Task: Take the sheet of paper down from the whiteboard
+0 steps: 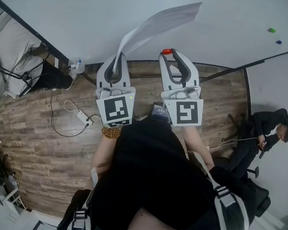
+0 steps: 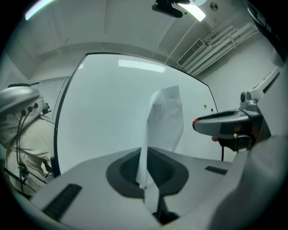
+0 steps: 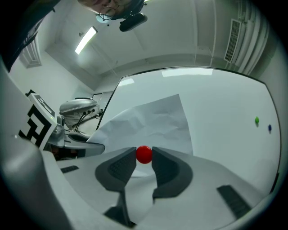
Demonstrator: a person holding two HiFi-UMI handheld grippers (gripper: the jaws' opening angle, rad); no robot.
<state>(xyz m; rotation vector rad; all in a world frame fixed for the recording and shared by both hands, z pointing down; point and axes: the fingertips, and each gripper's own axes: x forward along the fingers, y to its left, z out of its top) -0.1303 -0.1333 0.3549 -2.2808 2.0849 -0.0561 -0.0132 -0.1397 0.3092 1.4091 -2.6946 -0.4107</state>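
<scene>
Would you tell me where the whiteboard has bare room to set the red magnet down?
The whiteboard is bare in the stretch between the sheet of paper and the green magnet, and again left of the sheet in the head view. It is crowded near the right edge, where the blue magnet sits beside the green one.

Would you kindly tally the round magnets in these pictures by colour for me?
Red magnet: 1, gripped in the right claw
Green magnet: 1, on the whiteboard
Blue magnet: 1, on the whiteboard
Total: 3
</scene>
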